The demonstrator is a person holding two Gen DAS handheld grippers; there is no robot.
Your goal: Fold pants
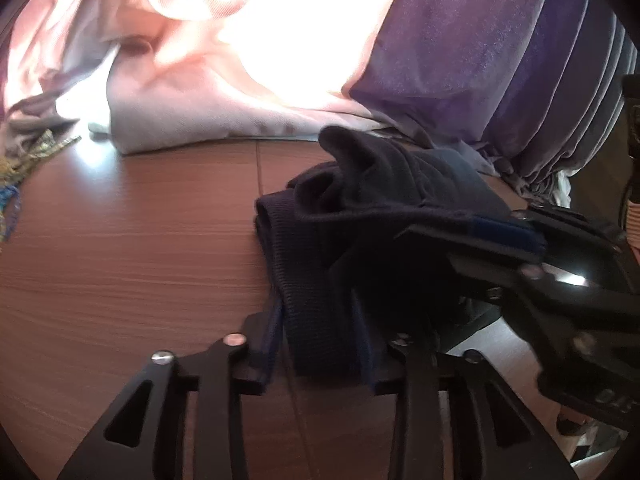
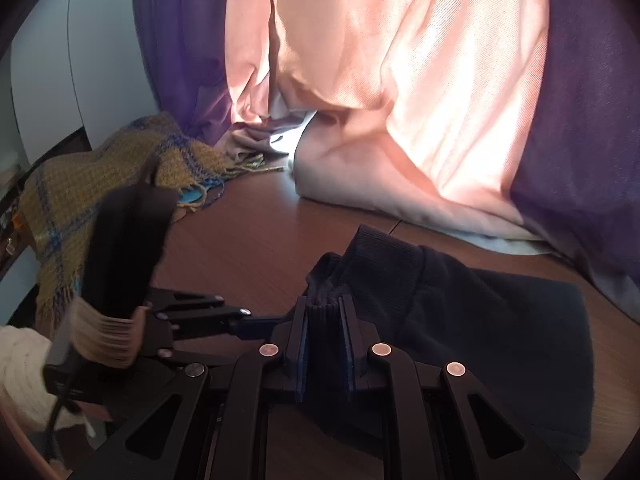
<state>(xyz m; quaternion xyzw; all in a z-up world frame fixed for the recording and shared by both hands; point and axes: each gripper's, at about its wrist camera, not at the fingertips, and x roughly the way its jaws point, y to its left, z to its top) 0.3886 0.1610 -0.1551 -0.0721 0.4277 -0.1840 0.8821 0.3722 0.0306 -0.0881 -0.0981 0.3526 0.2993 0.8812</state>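
Observation:
Dark navy pants [image 1: 400, 216] lie bunched on the brown wooden table [image 1: 132, 248]. My left gripper [image 1: 320, 344] is shut on a ribbed band of the pants near the table's front. My right gripper [image 2: 326, 328] is shut on another ribbed fold of the pants [image 2: 480, 320], which spread to the right in the right wrist view. The right gripper also shows in the left wrist view [image 1: 532, 240], clamped on the cloth at right. The left gripper shows in the right wrist view [image 2: 272, 326], reaching in from the left.
A peach curtain [image 2: 400, 100] and purple curtains [image 2: 580, 140] hang at the table's far edge and pool on it. A yellow and blue plaid scarf [image 2: 80, 200] lies at the far left.

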